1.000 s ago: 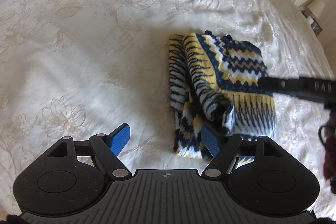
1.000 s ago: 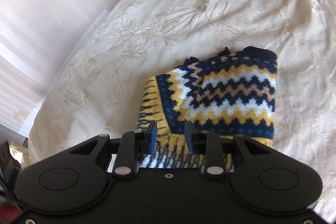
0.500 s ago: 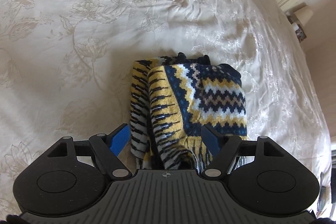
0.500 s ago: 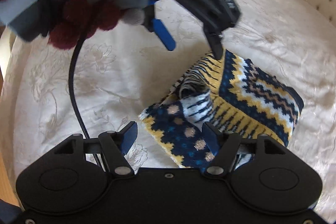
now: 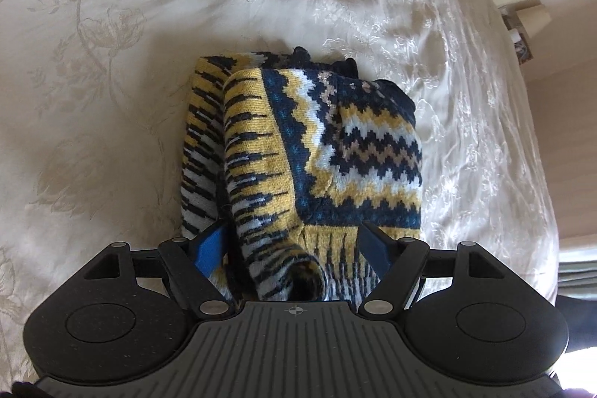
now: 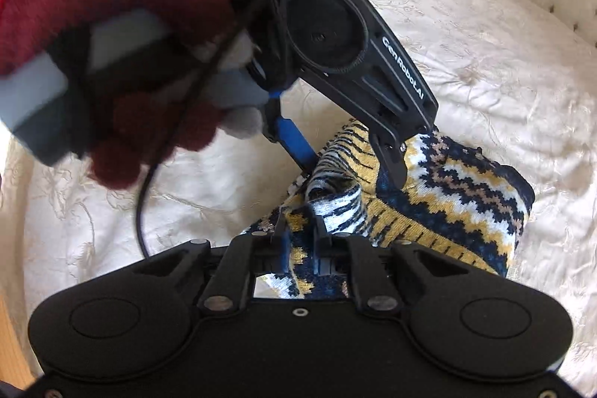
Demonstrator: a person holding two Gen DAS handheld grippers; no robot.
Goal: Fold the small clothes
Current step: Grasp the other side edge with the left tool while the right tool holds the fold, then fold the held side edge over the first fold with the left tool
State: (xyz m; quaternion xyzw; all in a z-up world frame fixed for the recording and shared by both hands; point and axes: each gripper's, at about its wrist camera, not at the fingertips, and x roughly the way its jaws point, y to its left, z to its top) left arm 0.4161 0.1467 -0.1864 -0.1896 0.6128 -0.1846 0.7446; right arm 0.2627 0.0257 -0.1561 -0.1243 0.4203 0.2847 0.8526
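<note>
- One knitted sweater [image 5: 321, 152], zigzag bands of navy, yellow and white, lay folded in a thick bundle near the middle of the bed [image 5: 112, 25].
- Two grippers worked it: the right gripper [image 6: 300, 241] was clamped tight on a navy-and-yellow fold at the bundle's near edge.
- The left gripper [image 5: 294, 245], tilted steeply down, straddled a rolled striped fold, blue pads spread, not pressing.
- One hand in a fuzzy maroon glove [image 6: 112, 62] gripped its handle.
- Cream bedspread, embroidered flowers, glossy.
</note>
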